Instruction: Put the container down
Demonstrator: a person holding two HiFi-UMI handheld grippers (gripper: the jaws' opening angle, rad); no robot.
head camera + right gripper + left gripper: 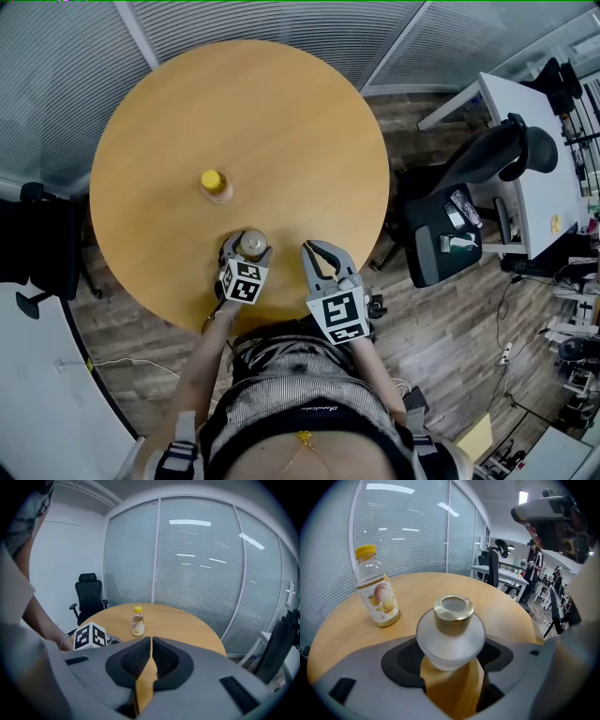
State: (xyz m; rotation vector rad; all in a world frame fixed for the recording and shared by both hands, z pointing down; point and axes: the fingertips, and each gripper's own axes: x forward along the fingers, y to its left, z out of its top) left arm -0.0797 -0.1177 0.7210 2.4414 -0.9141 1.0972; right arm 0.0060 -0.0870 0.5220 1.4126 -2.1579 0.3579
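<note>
Wood-topped round table (281, 122), head view: the left gripper (246, 251) holds a small frosted container (252, 243) over the near part of the tabletop, not far from the edge by the person. The right gripper (315, 251) sits just beside it on the right, near the table rim. A yellow-capped drink bottle (215, 184) stands upright further in, apart from both.

Left gripper view: the jaws clamp the container's rounded frosted body from both sides, with the dark ribbed pads (405, 656) against it. The gold cap (453, 615) faces the camera. Bare tabletop shows below the body. I cannot tell whether the base touches the wood.

Right gripper view: the jaws are pressed together with nothing between them, only a thin sliver of table showing through.

Judged risks:
- If the jaws open before the base is seated flat, the container could drop, tip or roll.
- The set-down spot is close to the near edge, so a tipped container could go off the table.
- The neighbouring right gripper could knock it as the left one pulls back.
- The bottle looks too far away to interfere.
</note>
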